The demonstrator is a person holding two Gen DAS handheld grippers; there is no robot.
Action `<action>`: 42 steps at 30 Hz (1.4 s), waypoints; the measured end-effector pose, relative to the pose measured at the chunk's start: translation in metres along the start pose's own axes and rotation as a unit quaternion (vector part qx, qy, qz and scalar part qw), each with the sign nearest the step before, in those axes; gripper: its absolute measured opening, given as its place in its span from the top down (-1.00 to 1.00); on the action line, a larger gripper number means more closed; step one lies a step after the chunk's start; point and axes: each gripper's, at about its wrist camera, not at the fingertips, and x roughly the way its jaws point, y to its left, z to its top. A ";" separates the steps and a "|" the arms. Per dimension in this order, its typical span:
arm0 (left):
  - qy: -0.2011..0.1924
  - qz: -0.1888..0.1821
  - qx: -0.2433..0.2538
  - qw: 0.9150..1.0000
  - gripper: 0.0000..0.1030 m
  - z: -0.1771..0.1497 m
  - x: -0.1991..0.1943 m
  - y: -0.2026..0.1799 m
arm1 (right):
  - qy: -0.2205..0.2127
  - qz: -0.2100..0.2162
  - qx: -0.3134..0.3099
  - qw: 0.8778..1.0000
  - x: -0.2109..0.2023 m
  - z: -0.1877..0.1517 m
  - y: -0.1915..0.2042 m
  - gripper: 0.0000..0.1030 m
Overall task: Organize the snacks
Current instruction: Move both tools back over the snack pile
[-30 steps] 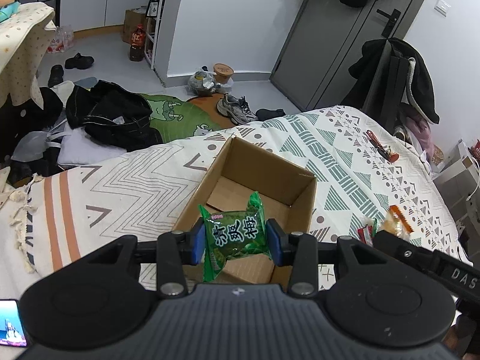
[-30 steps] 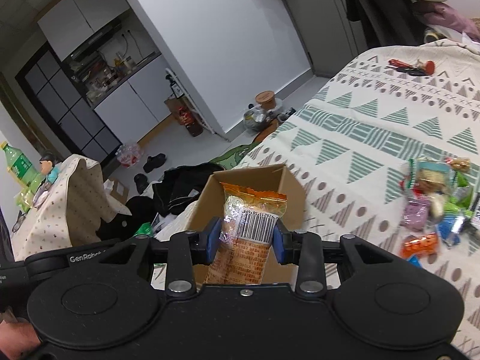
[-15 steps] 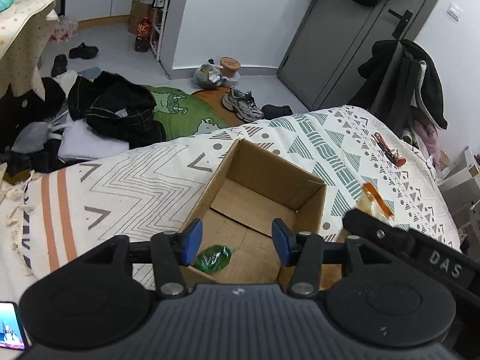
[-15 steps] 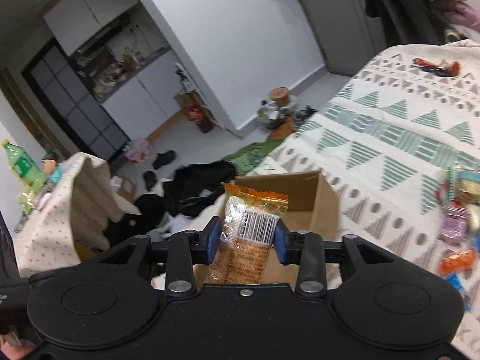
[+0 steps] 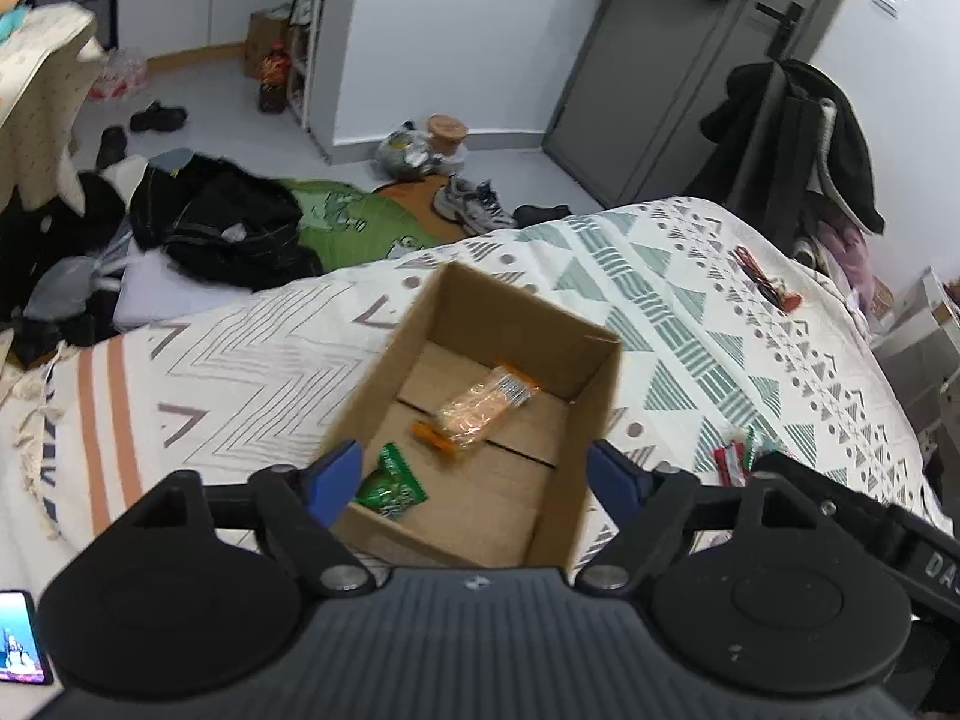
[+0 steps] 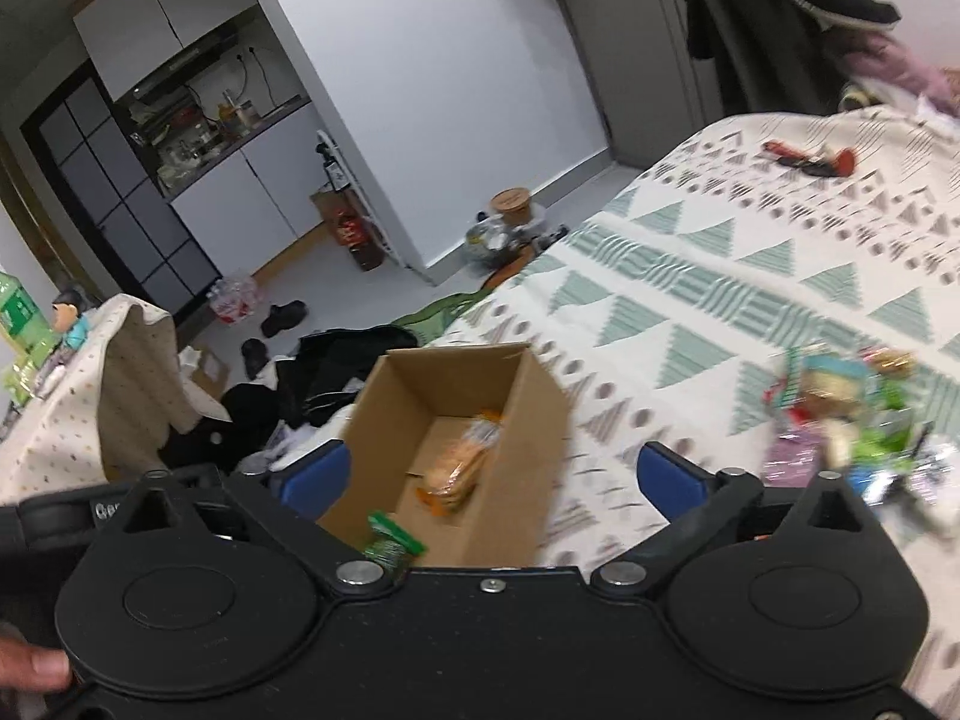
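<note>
Cardboard box (image 5: 576,336) on the patterned bedspread (image 5: 690,312), now holding both packets: orange snack (image 5: 480,405) dropped from the right gripper (image 6: 492,474) half a second back, green snack (image 5: 390,483) at seven o'clock of it, released slightly sooner. Left gripper (image 5: 474,471) and right alike spread wide, empty. Two deliveries done; more waiting in the snack pile (image 6: 840,414), three o'clock of the box in the right view.

Snack pile (image 6: 852,420) blurred, partly hidden
</note>
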 end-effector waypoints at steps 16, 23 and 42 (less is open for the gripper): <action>0.001 -0.035 0.058 0.998 -0.61 -0.030 -0.007 -0.091 | -0.039 -0.082 -0.008 0.996 -0.066 0.007 -0.072 -1.00; 0.008 -0.037 0.072 0.997 -0.61 -0.044 -0.001 -0.120 | -0.043 -0.116 -0.035 0.992 -0.085 -0.001 -0.097 -1.00; 0.041 -0.044 0.089 0.994 -0.58 -0.084 0.043 -0.177 | -0.007 -0.115 0.079 0.990 -0.074 -0.014 -0.182 -1.00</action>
